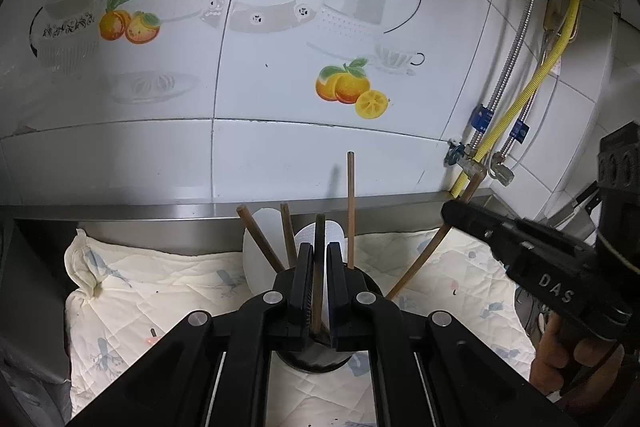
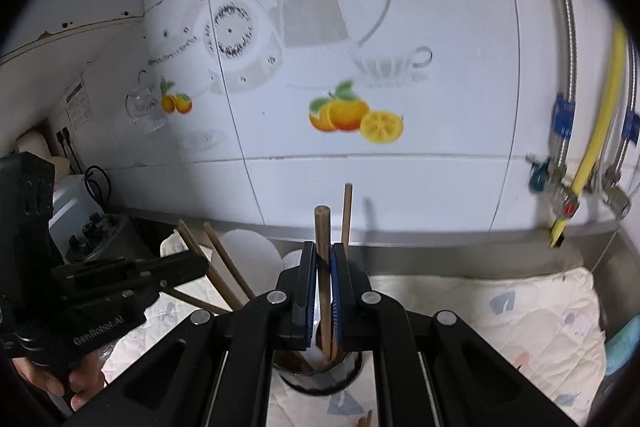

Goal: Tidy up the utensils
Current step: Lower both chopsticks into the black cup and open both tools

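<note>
Left wrist view: the left tool [image 1: 319, 259] is closed on a dark chopstick [image 1: 319, 267], pinched upright between its pads directly above the black holder [image 1: 316, 363]. The holder stands on a quilted cloth [image 1: 168, 291] spread over the steel counter [image 1: 120, 211]. More wooden chopsticks [image 1: 351, 211] stand in the holder, leaning out at different angles, and white cups [image 1: 260, 227] sit just behind it. To the right of the holder, the right tool [image 1: 452, 213] grips a slanted brown chopstick [image 1: 424, 259].

Right wrist view: the right tool [image 2: 324, 267] is clamped shut on a light wooden chopstick [image 2: 323, 251], whose lower end reaches into the holder [image 2: 320, 379] just beneath. A thinner stick [image 2: 346, 215] rises behind it. Left of the holder, the left tool [image 2: 200, 265] is closed among the leaning sticks [image 2: 224, 263].
</note>
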A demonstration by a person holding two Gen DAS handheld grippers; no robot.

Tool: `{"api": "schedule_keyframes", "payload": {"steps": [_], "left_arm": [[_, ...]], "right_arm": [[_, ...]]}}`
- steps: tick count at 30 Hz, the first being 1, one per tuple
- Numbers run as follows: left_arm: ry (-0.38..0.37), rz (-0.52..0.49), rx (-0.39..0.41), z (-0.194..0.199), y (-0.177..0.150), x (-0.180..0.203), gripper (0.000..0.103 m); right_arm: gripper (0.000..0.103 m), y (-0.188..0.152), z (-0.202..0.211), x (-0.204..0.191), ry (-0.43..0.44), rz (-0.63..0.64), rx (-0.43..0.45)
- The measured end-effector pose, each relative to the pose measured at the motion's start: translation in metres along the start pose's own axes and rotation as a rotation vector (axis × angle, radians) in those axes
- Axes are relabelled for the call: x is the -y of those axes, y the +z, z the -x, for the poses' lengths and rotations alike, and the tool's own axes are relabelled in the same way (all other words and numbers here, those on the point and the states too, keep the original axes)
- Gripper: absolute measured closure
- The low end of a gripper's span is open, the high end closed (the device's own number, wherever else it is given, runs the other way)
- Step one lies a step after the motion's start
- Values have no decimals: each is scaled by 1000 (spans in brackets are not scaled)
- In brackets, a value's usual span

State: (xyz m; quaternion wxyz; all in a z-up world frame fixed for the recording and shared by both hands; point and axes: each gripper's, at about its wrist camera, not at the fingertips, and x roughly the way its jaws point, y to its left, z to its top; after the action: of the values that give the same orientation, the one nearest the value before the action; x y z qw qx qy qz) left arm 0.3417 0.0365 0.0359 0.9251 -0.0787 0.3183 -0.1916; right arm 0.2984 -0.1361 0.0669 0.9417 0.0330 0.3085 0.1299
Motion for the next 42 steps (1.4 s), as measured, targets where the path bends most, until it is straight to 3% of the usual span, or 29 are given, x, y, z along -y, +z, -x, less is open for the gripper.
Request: {"api": "schedule_keyframes", "payload": {"steps": [20, 39, 40, 42], "left_arm": [[-16, -12, -1, 20, 0, 20, 95], [-7, -12, -8, 43, -6, 34, 94], [-5, -11, -10, 45, -7, 34, 90], [2, -8, -8, 49, -12, 33, 69]], "right_arm": [[84, -10, 26, 14, 4, -32, -13], [84, -75, 36, 38, -1, -61, -157], [84, -80, 35, 38, -5, -57, -172], [84, -90, 31, 40, -9, -56, -204]]}}
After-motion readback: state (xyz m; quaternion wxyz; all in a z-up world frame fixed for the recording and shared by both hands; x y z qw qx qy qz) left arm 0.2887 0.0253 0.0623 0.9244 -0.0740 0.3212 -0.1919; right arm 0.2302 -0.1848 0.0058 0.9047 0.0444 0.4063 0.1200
